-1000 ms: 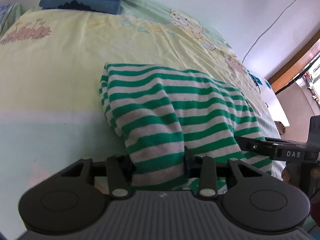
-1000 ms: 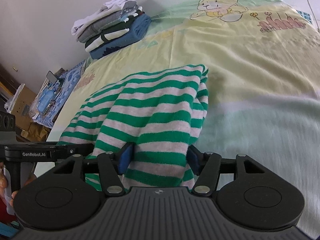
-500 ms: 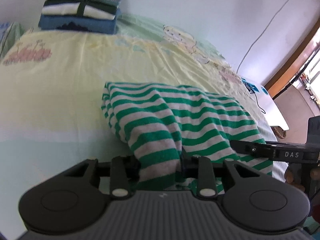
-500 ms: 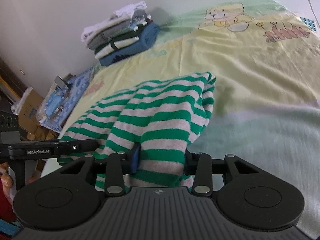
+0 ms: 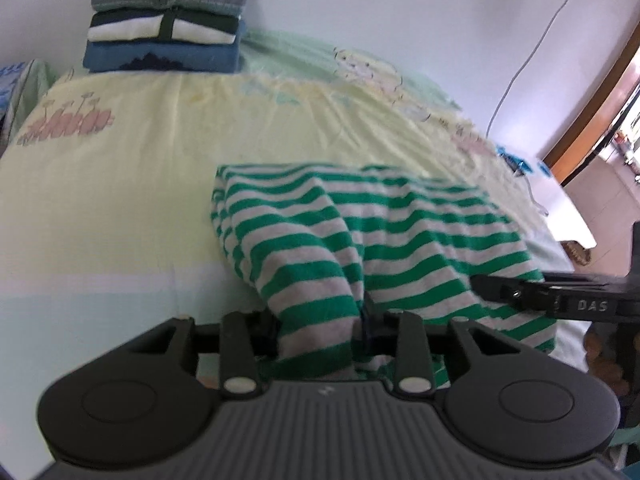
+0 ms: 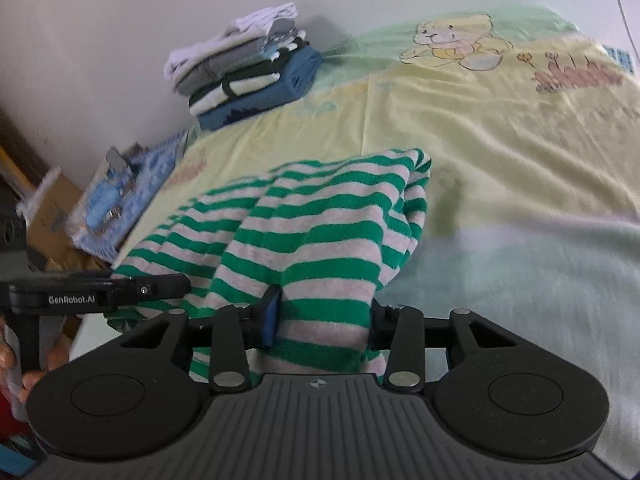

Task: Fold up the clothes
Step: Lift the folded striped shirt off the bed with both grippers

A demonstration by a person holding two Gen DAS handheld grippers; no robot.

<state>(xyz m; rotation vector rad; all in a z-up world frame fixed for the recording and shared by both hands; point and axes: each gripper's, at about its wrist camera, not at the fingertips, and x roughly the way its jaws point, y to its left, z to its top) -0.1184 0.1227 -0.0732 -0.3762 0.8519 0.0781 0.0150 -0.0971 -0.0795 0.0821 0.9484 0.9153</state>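
Green-striped garment (image 5: pixel 360 248) lies mid-bed, near edge raised w/ a bunch between each claw. Left gripper (image 5: pixel 320 326) and right gripper (image 6: pixel 322 320) both easing apart yet pinching cloth. Keep corners level (seems mid-fold); folded stack (image 5: pixel 164 28) sits beyond.

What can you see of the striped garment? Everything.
The striped garment is green and pale grey-pink in horizontal bands, a soft fuzzy knit by its look. It is folded over, bunched and draped, its far edge on the yellow bedsheet, its near edge raised. Cloth sits between the jaws of both the left gripper and the right gripper, which are easing open. What kind of garment cannot be told.
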